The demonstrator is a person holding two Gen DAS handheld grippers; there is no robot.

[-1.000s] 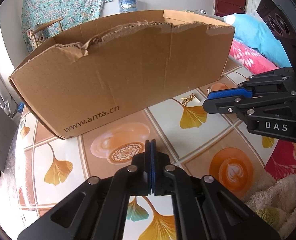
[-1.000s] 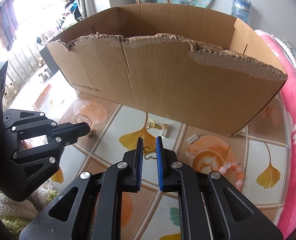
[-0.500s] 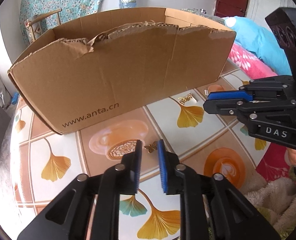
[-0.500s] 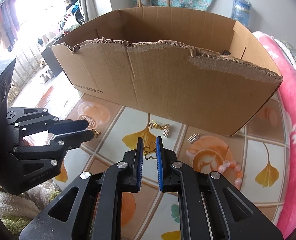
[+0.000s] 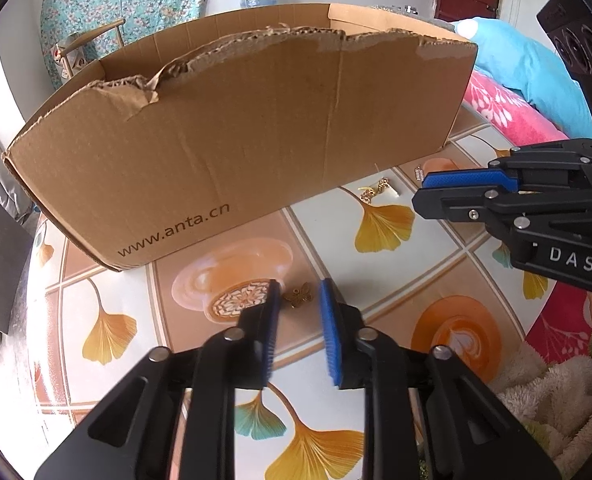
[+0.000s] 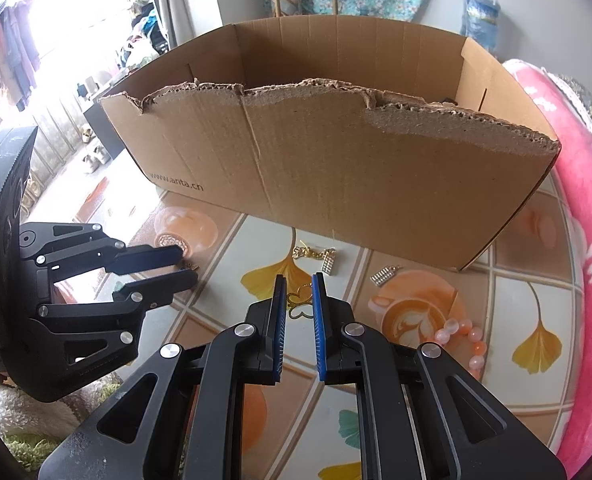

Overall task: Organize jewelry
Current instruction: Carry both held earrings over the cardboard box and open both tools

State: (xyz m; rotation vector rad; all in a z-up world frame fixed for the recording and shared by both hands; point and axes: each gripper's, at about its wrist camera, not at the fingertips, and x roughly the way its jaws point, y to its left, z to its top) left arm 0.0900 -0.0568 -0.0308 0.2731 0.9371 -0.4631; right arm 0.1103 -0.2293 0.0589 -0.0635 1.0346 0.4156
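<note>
Left claw [image 5: 297,298]: jaws closing, pads not yet pressing; a gold butterfly charm [image 5: 297,298] lies on the worktop [image 5: 224,360] between them.

Right claw [image 6: 296,294]: jaws narrowly parted around a gold ring charm [image 6: 299,300] on the worktop; whether the pads touch it cannot be told.

Right view only: pink bead bracelet [image 6: 461,338], silver bar charm [image 6: 383,276], and gold chain [image 6: 313,255] with its silver bar, all near the box front. Left view shows the chain and a bar charm, small, beyond the right claw.

Cardboard box [image 5: 236,152]: open-topped, torn front rim, printed "www.anta.cn", standing on the worktop; contents hidden by the front wall.
</note>
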